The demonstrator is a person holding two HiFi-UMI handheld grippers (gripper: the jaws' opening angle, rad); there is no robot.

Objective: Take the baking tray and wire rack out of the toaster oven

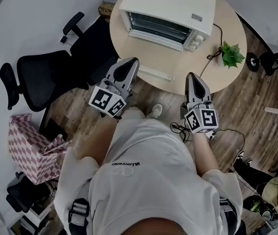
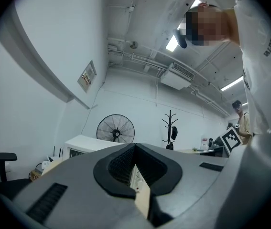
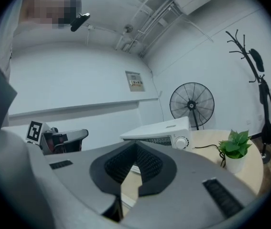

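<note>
At the near left edge of the table (image 1: 232, 26): left gripper (image 1: 128, 66), clenched on nothing. Ahead of it and a little to the right, at the far edge: oven (image 1: 170, 11), long axis across, front turned toward both grippers. Tray and rack probably inside; only dim bars visible there. At the near edge: right gripper (image 1: 193, 78), also closed and empty, oven ahead and slightly left, about equally near.
</note>
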